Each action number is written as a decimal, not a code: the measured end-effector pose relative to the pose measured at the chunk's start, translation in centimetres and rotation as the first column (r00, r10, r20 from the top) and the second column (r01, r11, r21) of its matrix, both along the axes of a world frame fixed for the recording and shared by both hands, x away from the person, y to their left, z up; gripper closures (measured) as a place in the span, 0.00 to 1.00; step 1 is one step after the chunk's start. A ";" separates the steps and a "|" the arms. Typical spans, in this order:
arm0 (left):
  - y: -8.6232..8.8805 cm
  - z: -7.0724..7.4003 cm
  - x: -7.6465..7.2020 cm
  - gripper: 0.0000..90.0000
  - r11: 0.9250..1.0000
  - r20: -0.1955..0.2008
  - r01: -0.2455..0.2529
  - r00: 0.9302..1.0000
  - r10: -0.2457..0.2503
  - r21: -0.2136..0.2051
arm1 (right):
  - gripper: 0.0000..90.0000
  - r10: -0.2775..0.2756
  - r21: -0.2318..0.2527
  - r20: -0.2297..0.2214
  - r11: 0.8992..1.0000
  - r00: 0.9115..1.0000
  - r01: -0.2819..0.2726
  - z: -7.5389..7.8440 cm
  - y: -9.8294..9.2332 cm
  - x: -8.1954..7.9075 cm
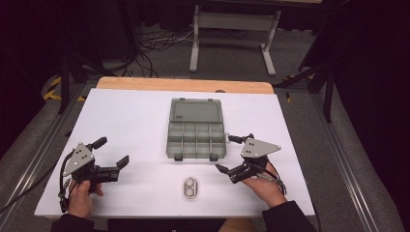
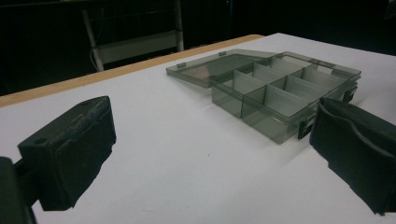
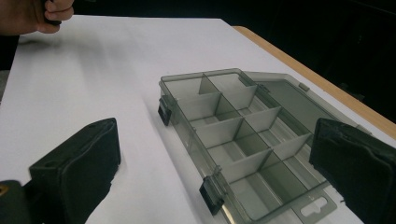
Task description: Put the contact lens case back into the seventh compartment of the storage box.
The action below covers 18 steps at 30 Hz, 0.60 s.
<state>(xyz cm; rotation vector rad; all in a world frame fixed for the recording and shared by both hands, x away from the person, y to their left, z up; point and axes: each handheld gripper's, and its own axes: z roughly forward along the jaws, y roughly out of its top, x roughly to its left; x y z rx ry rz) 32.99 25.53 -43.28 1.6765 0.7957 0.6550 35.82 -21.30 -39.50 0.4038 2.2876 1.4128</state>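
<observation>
A smoky-grey plastic compartment box (image 1: 197,137) lies in the middle of the white table with its lid (image 1: 196,110) folded flat open behind it; its compartments look empty (image 2: 275,93) (image 3: 238,140). A small metal ring-shaped piece (image 1: 190,187) lies in front of the box near the table's front edge. My left gripper (image 1: 111,151) rests at the front left, open, with nothing between its jaws (image 2: 205,154). To the box's right, my right gripper (image 1: 228,153) stands open and empty too, its jaws pointing at the box's right end (image 3: 215,163).
The white table top (image 1: 135,121) has a wooden strip (image 1: 183,84) along its far edge. Beyond it stand a white frame's legs (image 1: 232,29) and loose cables on the floor. A metal rail (image 1: 348,159) runs along each side of the table.
</observation>
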 end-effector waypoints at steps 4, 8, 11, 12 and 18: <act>0.0 0.0 0.0 0.01 1.000 0.000 0.000 1.000 0.000 -0.001 | 0.03 0.020 -0.008 -0.002 1.000 1.000 -0.020 0.3 0.7 0.1; 0.0 0.0 0.0 0.01 1.000 -0.002 -0.001 1.000 0.001 -0.005 | 0.03 0.043 -0.014 0.001 0.999 0.999 -0.043 0.6 1.5 0.3; 0.0 0.0 0.0 0.01 1.000 -0.002 -0.001 1.000 0.001 -0.005 | 0.03 0.058 -0.018 0.001 0.998 0.998 -0.058 0.8 2.1 0.5; 0.0 0.0 0.0 0.01 1.000 -0.002 -0.001 1.000 0.001 -0.004 | 0.03 0.063 -0.020 0.003 0.998 0.998 -0.063 0.9 2.2 0.5; 0.1 0.0 0.0 0.01 1.000 -0.001 0.000 1.000 0.000 -0.002 | 0.03 0.093 -0.034 0.001 0.995 0.996 -0.093 1.1 3.4 0.7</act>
